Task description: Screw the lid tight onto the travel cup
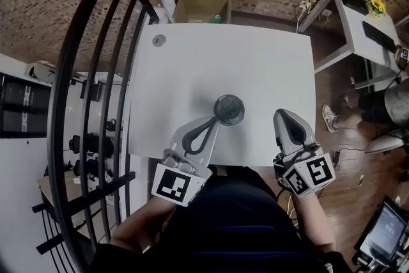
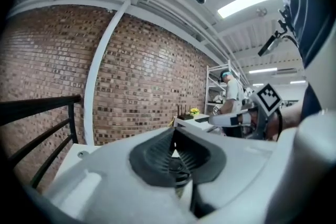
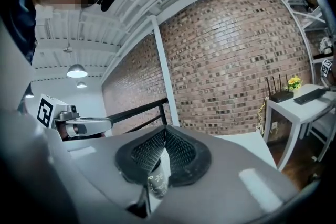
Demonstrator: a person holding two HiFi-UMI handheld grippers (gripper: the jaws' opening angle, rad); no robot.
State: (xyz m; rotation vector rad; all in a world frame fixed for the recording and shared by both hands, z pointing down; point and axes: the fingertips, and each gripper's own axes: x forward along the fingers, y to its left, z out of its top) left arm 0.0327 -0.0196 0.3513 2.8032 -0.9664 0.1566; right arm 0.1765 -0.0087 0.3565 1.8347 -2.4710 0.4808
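A dark travel cup [image 1: 229, 110] with its lid on stands on the white table [image 1: 255, 67], near the front edge. My left gripper [image 1: 213, 119] is shut with nothing in it, its tip just left of the cup. The right gripper [image 1: 282, 114] is shut too and empty, well to the cup's right. In the left gripper view the jaws [image 2: 174, 134] meet and a sliver of the cup [image 2: 177, 174] shows below them. In the right gripper view the closed jaws [image 3: 164, 131] frame a strip of the cup [image 3: 156, 182].
A black stair railing [image 1: 96, 93] runs along the table's left side. A cardboard box [image 1: 199, 9] sits beyond the far edge. A white desk [image 1: 348, 16] with a router and yellow flowers stands at right. A person [image 2: 231, 97] stands by shelves.
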